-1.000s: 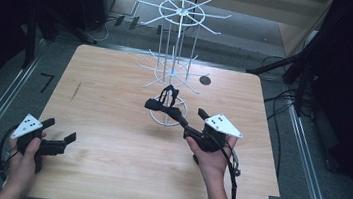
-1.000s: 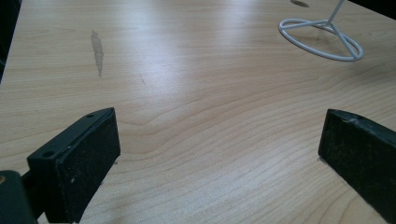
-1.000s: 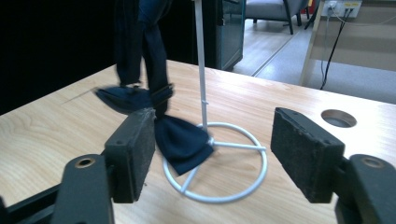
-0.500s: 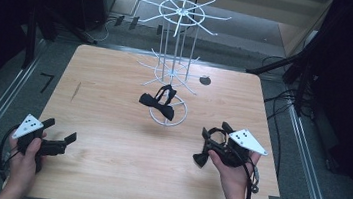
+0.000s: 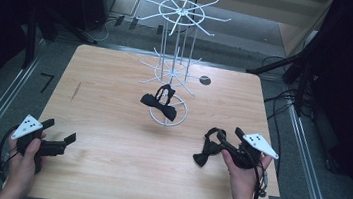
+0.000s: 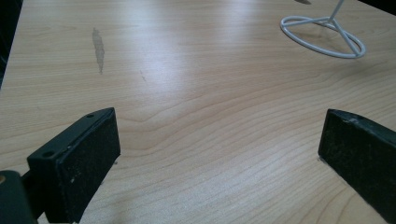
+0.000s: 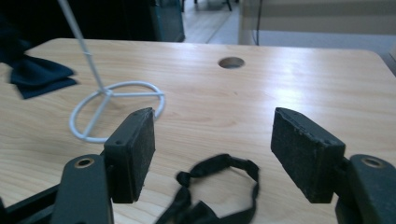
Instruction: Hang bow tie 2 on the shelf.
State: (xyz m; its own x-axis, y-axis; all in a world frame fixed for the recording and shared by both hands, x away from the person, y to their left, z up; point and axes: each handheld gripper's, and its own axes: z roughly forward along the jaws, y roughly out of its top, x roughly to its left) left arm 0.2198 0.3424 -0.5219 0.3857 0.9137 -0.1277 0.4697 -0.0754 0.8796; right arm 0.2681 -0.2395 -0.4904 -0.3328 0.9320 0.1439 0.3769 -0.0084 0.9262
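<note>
Bow tie [image 5: 207, 148] near tabletop's [image 5: 113, 107] right front corner, strap between spread jaws of right hand-held gripper [image 5: 224, 144] (not clamped) | second bow tie [image 5: 158, 106] already hangs on wire rack [image 5: 174, 69] | left hand-held gripper [image 5: 61, 139] wide, empty | hanging left.

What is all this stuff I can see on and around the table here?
Table: one, light wood, centre.
Wire rack: one, white, spoked tiers on a ring base, at the table's middle and back.
Hanging bow tie: one, black, on the rack's low arm.
Loose bow tie: one, black, on the table, its strap between the right gripper's open jaws.
Round hole: one, dark, in the tabletop near the back.
Left gripper: black, open, near left corner.
Right gripper: black, open, near right.
</note>
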